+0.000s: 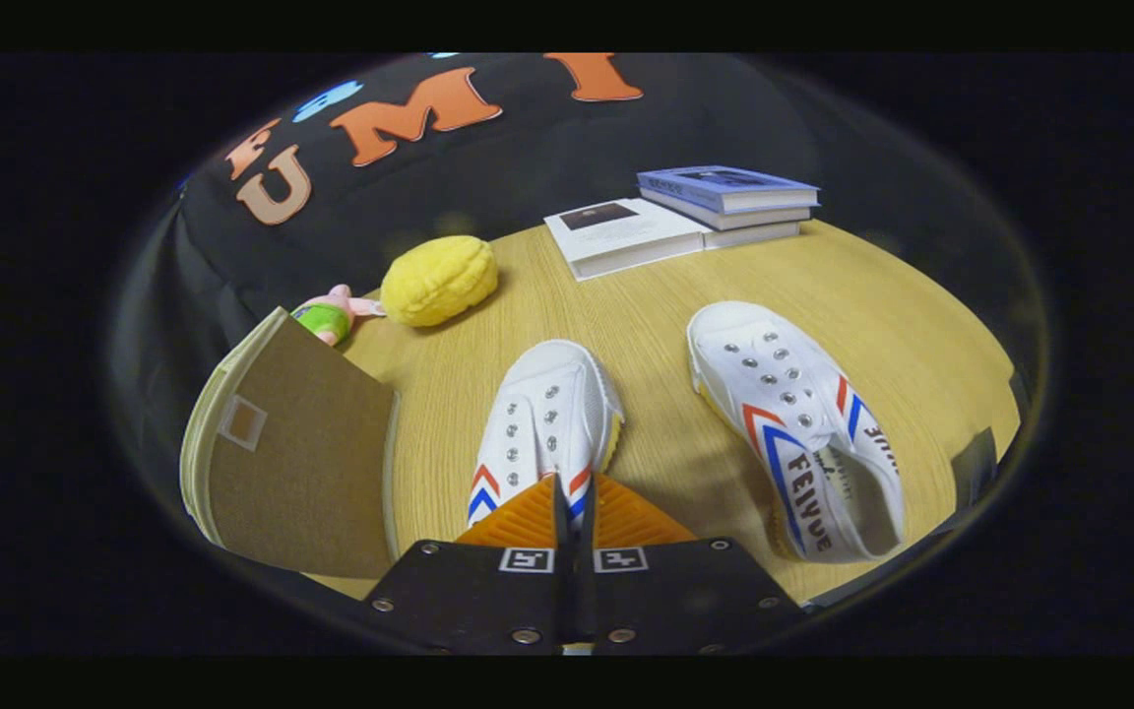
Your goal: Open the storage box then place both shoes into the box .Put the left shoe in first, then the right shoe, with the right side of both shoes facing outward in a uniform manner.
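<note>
**Q:** Since the tongs sit closest, what are they doing?

**A:** The gripper (573, 507) has its two ribbed fingers drawn nearly together, with only a thin slit between them. Whether they are pinching the near shoe (547, 418), I cannot tell. The fingertips cover that shoe's heel end, so its rear and opening are hidden.

**Q:** What can be made out of that shoe?

**A:** White canvas, a rounded rubber toe cap pointing away, two rows of metal eyelets with no laces visible, and red and blue chevrons on each side just ahead of the fingers.

**Q:** And the other one?

**A:** The second shoe (798, 428) lies apart, to the right of the fingers, tilted so its side shows. It has the same canvas, eyelets and chevrons, with the word "FEIYUE" along the side. Its heel is partly cut off.

**Q:** Where is the storage box?

**A:** The storage box (296, 458) stands left of the fingers, a brownish fabric-looking panel with a pale rim and a small square label window. Only part of it shows, so I cannot tell whether it is open.

**Q:** Farther out?

**A:** On the wood-grain table (665, 325), beyond the box, there is a yellow plush toy (439, 281) beside a small pink and green toy (331, 315) half hidden by the box. Beyond the shoes lie stacked books (685, 217); their cover writing is too small to read.
</note>
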